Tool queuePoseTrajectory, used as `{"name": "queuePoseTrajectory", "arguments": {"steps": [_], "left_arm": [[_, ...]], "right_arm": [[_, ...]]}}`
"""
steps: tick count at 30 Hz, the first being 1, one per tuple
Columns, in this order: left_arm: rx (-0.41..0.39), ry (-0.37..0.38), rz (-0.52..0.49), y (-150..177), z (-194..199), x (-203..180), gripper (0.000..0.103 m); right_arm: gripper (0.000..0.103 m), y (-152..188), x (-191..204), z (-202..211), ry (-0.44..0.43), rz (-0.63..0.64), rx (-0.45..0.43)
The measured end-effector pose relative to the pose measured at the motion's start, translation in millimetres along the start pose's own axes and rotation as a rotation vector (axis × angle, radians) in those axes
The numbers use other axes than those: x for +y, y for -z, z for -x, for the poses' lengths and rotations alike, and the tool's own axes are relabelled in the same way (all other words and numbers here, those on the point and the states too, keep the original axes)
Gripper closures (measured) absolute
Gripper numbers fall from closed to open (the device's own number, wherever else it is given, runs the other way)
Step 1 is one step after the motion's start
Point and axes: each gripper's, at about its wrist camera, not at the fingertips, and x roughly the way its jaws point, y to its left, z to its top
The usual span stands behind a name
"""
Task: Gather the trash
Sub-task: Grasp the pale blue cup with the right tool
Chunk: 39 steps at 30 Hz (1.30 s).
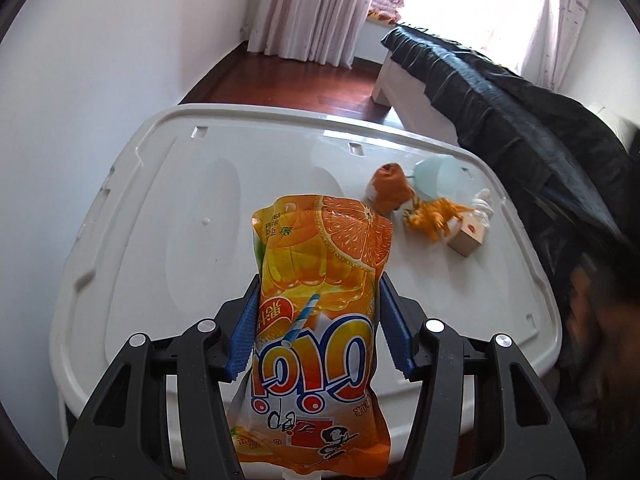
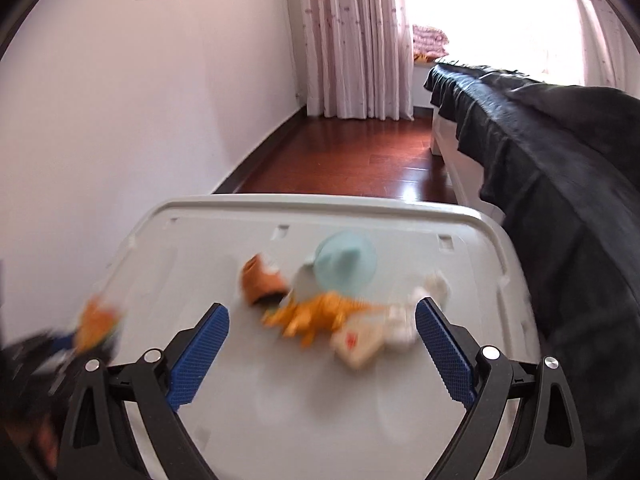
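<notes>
1. Holding the orange juice pouch clamped between its blue pads, the left gripper carries it above the white bin lid, on the near side of the small clutter.
2. Ahead of the pouch on the lid lie an orange-brown wrapper, a pale blue cup, an orange toy figure and a small tan box, bunched together.
3. The right gripper hangs released, jaws wide, just short of that same bunch; its view is motion-blurred.
4. Judged step: one piece of trash is in hand, more remains.
5. Next, the pouch likely needs a drop-off; no trash bag or bin opening is visible.
</notes>
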Motion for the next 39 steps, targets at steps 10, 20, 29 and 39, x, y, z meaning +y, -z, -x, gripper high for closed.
{"name": "queuePoseTrajectory", "arguments": {"steps": [10,20,29,39], "left_arm": [[0.015,0.014,-0.051,11,-8,-1,0.049],[0.012,0.040,-0.072,13,-9,-12,0.049],[0.023,0.044,-0.072,16,-11,-14,0.049],[0.026,0.057,-0.069,15,-11,-11,0.049]], "right_arm": [[0.010,-37,-14,-110,0.036,0.023,0.162],[0.038,-40,-10,-159,0.057,0.074,0.307],[0.039,-31,2,-130,0.107,0.148,0.221],[0.039,-44,0,-101,0.116,0.151,0.161]]}}
